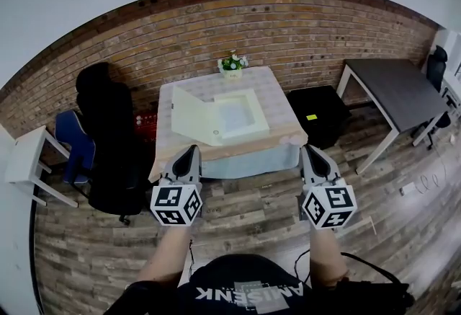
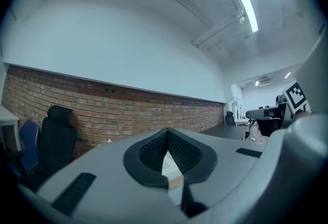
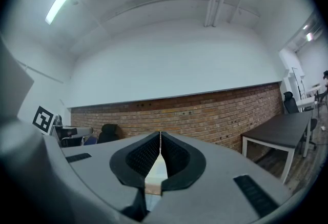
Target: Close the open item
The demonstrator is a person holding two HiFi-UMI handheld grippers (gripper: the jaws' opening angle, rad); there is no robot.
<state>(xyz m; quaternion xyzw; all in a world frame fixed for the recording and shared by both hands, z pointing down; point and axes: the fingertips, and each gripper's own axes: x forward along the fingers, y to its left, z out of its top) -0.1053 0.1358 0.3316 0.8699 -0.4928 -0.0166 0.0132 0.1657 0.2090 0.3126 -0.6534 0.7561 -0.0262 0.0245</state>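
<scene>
The white box (image 1: 229, 116) lies open on the bench (image 1: 281, 108), ahead of and between the two tongs, its lid (image 1: 193, 117) raised on the left tongs' side. The left tongs (image 1: 191, 151) and right tongs (image 1: 308, 151) hover at the bench's near edge, each closed tight and empty. A flower pot (image 1: 232, 65) stands beyond the box.

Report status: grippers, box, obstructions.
Left gripper and right gripper shut, empty, short of the table. White box open, lid raised on its left side. Nothing between grippers and box; flower pot at far edge, apart.
</scene>
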